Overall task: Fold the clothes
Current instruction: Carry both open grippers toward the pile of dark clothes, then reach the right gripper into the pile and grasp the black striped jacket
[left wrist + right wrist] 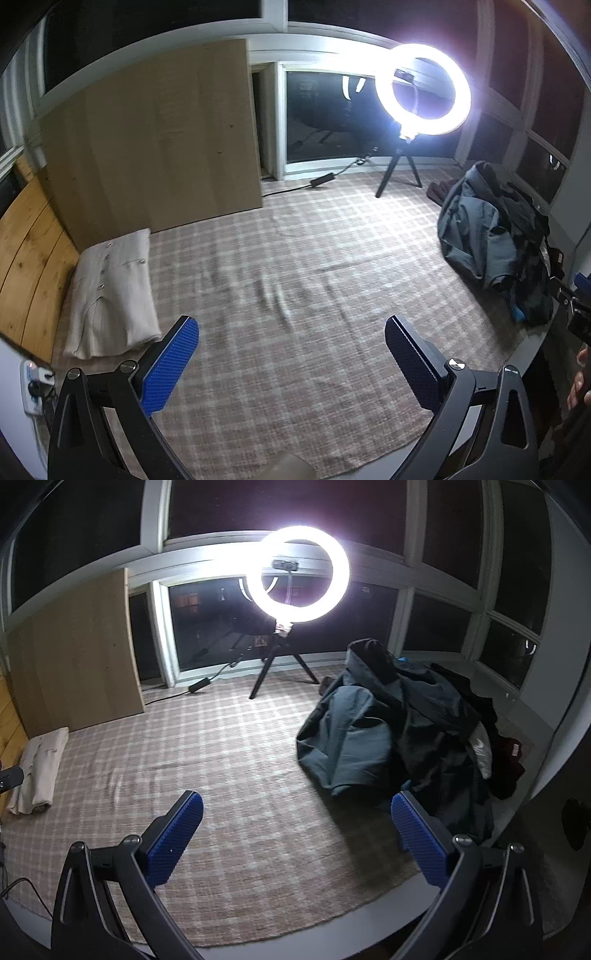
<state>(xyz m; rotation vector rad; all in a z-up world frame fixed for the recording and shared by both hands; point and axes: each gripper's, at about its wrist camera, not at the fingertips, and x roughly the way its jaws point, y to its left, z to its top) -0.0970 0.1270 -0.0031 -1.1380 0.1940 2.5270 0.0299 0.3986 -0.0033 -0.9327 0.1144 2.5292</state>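
A folded cream garment with buttons (112,291) lies at the left edge of the checked cloth (295,277); it also shows in the right wrist view (38,771). A heap of dark blue-grey and black clothes (495,243) sits at the right, and fills the right side of the right wrist view (399,731). My left gripper (291,332) hovers open above the bare middle of the cloth, holding nothing. My right gripper (295,808) is open too, its right finger (417,834) close to the front of the heap.
A lit ring light on a small tripod (423,92) stands at the far edge, with a cable and adapter (321,181) beside it. A tall wooden board (155,133) leans at the back left. Dark windows surround the surface. A hand (580,380) shows at the right edge.
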